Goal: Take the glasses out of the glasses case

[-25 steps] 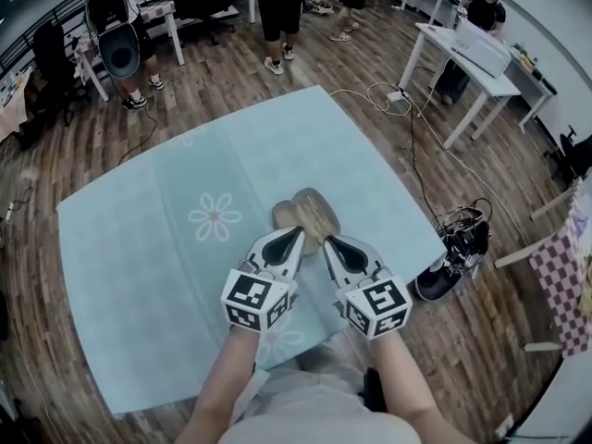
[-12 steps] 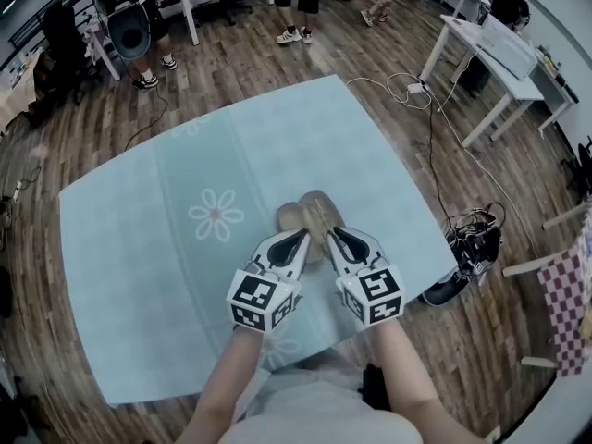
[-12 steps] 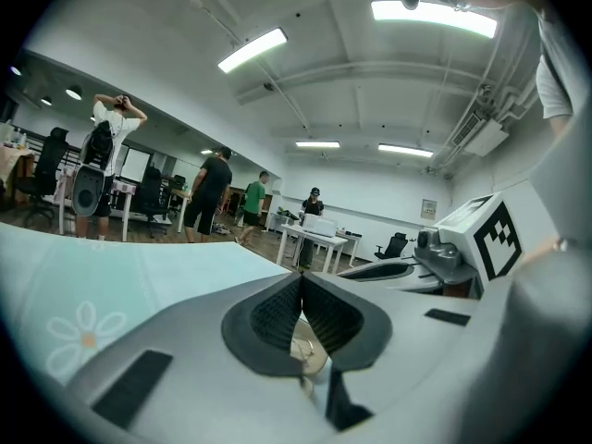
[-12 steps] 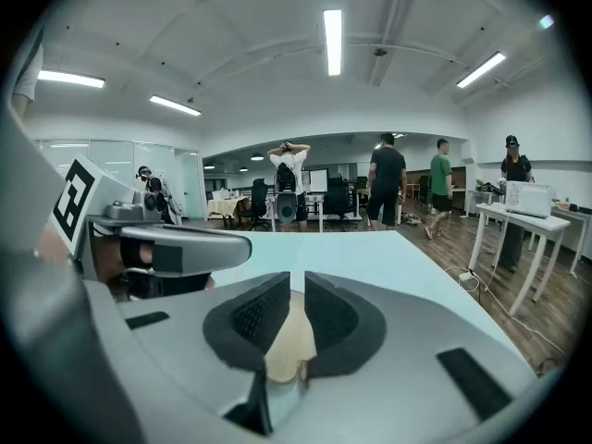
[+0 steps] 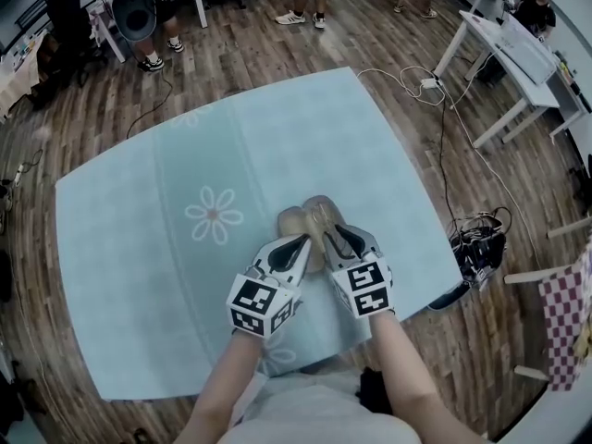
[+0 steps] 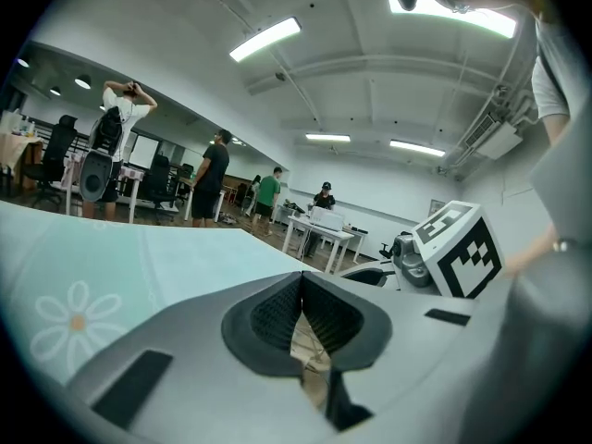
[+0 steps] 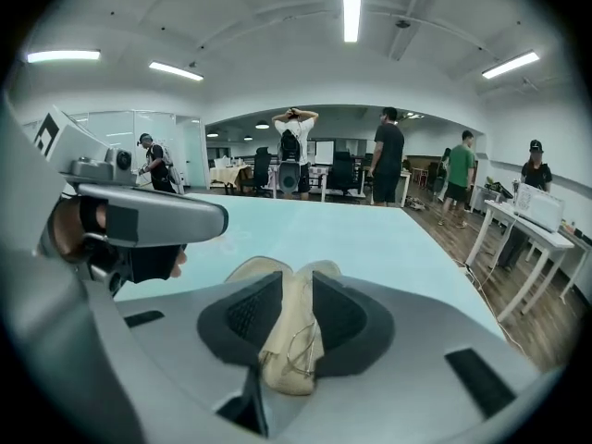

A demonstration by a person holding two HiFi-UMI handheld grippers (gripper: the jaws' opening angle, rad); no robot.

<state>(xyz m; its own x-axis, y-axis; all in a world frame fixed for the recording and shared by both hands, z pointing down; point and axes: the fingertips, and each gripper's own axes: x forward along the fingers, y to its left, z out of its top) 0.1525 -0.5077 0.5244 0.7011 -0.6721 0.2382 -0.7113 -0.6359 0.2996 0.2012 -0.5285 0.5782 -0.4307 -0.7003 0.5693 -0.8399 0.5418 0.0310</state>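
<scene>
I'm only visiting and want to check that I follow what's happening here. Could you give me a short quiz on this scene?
1. True or false: the glasses case lies beside the cloth, not on it.
2. What is printed on the cloth: A stars, B daisies, C stripes?
3. How do the right gripper's jaws stand?
Key: 1 false, it lies on the cloth. 2 B. 3 Apart, having just been opening, the case between them.

left gripper [image 5: 298, 241]: grey moulded shell, black ribbed pads [image 6: 277, 314]
right gripper [image 5: 338, 232]: same grey shell, black pads
marker cubes [image 5: 262, 305]: white, black square patterns
top [image 5: 310, 413]: pale grey
</scene>
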